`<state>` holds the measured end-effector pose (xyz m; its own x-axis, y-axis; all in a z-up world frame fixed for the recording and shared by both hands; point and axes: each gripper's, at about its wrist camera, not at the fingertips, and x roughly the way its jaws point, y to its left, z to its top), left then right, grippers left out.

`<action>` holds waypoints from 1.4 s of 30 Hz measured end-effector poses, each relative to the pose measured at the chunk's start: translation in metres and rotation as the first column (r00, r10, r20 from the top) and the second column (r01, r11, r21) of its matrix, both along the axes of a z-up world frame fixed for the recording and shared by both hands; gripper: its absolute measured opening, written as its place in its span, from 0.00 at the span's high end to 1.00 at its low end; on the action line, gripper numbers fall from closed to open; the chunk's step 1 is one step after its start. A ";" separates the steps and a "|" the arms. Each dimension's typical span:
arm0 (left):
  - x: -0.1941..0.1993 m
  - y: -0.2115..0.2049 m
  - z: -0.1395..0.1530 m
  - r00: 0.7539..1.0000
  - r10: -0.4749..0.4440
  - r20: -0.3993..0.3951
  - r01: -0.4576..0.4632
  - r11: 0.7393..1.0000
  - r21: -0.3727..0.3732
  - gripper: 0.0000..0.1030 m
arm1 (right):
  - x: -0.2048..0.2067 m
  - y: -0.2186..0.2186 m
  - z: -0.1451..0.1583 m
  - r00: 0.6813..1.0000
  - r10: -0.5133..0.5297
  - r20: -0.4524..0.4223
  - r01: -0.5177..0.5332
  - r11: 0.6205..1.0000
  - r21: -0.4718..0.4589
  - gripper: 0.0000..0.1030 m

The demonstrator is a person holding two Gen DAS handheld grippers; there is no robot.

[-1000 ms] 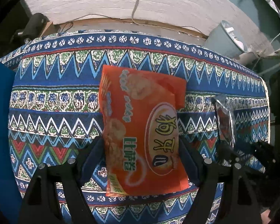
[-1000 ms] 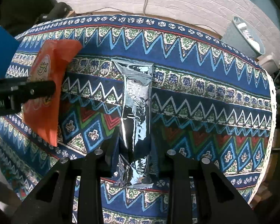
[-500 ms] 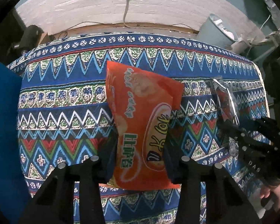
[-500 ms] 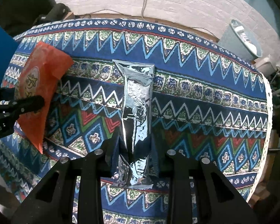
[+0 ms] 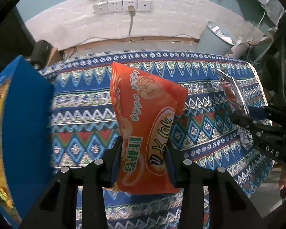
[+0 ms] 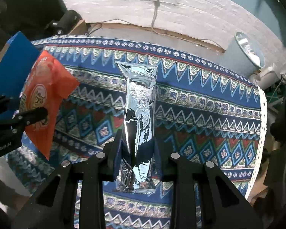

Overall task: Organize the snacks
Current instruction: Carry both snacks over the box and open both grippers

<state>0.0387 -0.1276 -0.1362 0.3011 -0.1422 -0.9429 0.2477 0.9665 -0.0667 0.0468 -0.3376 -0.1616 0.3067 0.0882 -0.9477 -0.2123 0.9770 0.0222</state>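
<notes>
The orange snack bag [image 5: 146, 133] hung pinched at its lower part between the two pads of the left claw [image 5: 144, 159], whose jaws were closing the last bit on it; the bag's upper end leaned away from the claw above the patterned cloth [image 5: 82, 118] covering the worktop, toward the left side of it, and in the right wrist view the same bag [image 6: 45, 99] showed clear of the cloth with a dark finger of the left claw [image 6: 31, 115] across it. The silver foil packet [image 6: 140, 114] stood lengthwise in the right claw [image 6: 138, 159], which was nearly closed and clamped on the packet's lower part, over the middle of the worktop; from the left wrist view that packet [image 5: 231, 89] appeared edge-on near the right edge, with the right claw [image 5: 246, 118] gripping it. Just beside the orange bag, at the worktop's left edge, stood a blue box [image 5: 26, 118], its open inside showing a gold lining. Past the far edge, a pale bin [image 5: 214, 38] sat at the right, against a white brick wall carrying a row of sockets [image 5: 122, 5] with one cable plugged in.
</notes>
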 end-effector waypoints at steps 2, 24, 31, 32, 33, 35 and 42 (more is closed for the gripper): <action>-0.004 0.005 0.012 1.000 0.005 0.021 -0.005 1.000 0.011 0.60 | -0.003 0.004 0.006 1.000 0.001 0.004 -0.001 1.000 0.003 0.73; -0.031 0.069 0.104 0.967 0.063 0.249 -0.082 0.994 0.066 0.60 | -0.011 0.108 0.098 0.983 0.145 0.109 -0.153 0.986 0.069 0.73; -0.034 0.102 0.118 0.951 0.110 0.289 -0.133 0.989 0.061 0.60 | -0.007 0.154 0.112 0.971 0.212 0.114 -0.223 0.970 0.100 0.73; -0.034 0.108 0.120 0.948 0.120 0.294 -0.144 0.988 0.060 0.60 | -0.007 0.161 0.113 0.968 0.222 0.115 -0.234 0.967 0.099 0.73; -0.034 0.114 0.122 0.945 0.132 0.299 -0.155 0.986 0.056 0.60 | -0.005 0.167 0.114 0.966 0.232 0.116 -0.243 0.965 0.097 0.73; -0.034 0.126 0.124 0.941 0.151 0.303 -0.175 0.983 0.051 0.60 | -0.003 0.180 0.116 0.962 0.247 0.115 -0.259 0.961 0.098 0.73; -0.032 0.166 0.124 0.927 0.213 0.309 -0.238 0.970 0.044 0.60 | 0.003 0.223 0.120 0.948 0.297 0.114 -0.308 0.946 0.102 0.73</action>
<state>0.0068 0.0382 -0.0120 0.5870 0.0344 -0.8088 0.0188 0.9982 0.0561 0.0498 -0.1150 -0.0419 0.3370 0.2992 -0.8927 -0.5041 0.8582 0.0973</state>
